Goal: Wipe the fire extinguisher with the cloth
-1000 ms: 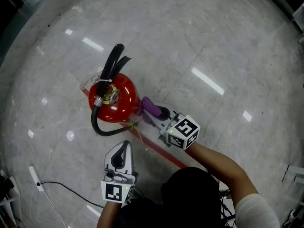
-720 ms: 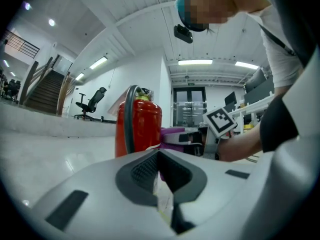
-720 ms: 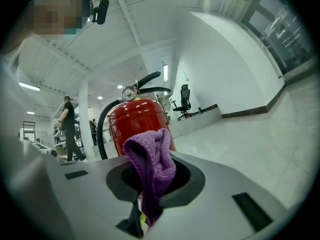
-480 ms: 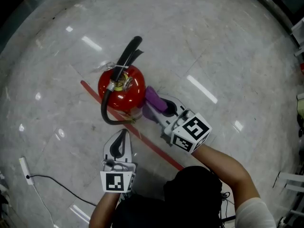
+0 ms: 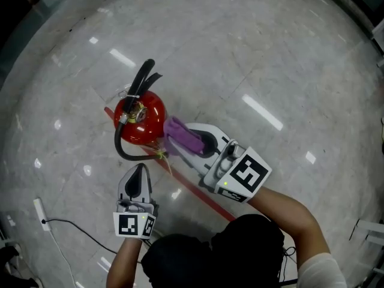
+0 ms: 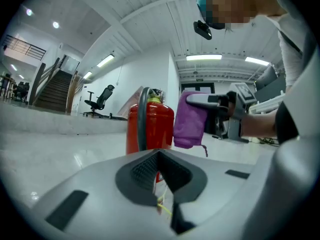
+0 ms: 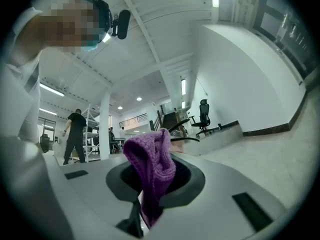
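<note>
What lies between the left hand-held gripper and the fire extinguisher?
In the head view, the black rubber hose loop crosses the grey marble floor between the left hand-held gripper and the red cylindrical fire extinguisher.

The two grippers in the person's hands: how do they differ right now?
The right gripper has its jaws shut on a purple cloth; the left gripper has its jaws together, with nothing between them. The right gripper reaches up beside the red fire extinguisher, with the cloth at the extinguisher's side; the left gripper sits back, apart from it. Both point toward the extinguisher.
</note>
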{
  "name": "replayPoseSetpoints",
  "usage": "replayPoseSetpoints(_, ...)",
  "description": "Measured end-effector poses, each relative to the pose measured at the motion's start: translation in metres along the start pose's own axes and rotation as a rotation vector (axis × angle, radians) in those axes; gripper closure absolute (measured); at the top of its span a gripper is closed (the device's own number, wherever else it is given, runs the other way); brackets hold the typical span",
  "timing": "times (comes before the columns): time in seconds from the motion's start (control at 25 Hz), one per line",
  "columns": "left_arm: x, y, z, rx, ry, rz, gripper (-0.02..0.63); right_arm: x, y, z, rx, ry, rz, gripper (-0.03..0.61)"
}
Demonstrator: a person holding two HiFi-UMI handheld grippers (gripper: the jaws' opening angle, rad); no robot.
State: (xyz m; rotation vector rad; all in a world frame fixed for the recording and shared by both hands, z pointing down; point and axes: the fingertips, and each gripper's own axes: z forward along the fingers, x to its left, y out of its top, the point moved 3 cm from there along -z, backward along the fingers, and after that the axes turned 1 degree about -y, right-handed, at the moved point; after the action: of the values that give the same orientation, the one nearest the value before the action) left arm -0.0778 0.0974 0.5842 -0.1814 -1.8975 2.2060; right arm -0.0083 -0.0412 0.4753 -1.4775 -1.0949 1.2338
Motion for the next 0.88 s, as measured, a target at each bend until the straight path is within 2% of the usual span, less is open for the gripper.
replayPoseSetpoints(0.2,-0.019,0.011,-0.002,-0.043,-0.013,0.032,0.610,-0.021,0.001,-0.039,0.063,0.001,-0.026,0.522)
replayPoseSetpoints(0.32,-0.005,0.023,-0.007,-0.035,0.031,0.033,0.609,-0.036,-0.024,-0.063,0.143,-0.039,-0.058,0.522)
replayPoseSetpoints(0.4,0.009,0.029,-0.008,-0.005,0.014,0.063,0.610,-0.044,-0.055,-0.074,0.185,-0.086,-0.064,0.522)
replayPoseSetpoints(0.52,0.019,0.023,-0.013,0.040,-0.066,0.115,0.611,-0.042,-0.099,-0.078,0.212,-0.133,-0.065,0.522)
replayPoseSetpoints(0.64,0.029,0.004,-0.010,0.034,-0.164,0.120,0.611,-0.041,-0.126,-0.064,0.201,-0.184,-0.070,0.522)
replayPoseSetpoints(0.76,0.030,-0.018,0.005,0.023,-0.317,0.112,0.610,-0.041,-0.140,-0.063,0.228,-0.300,-0.111,0.522)
replayPoseSetpoints(0.88,0.032,-0.021,0.002,-0.001,-0.433,0.156,0.610,-0.022,-0.141,-0.057,0.256,-0.389,-0.122,0.522)
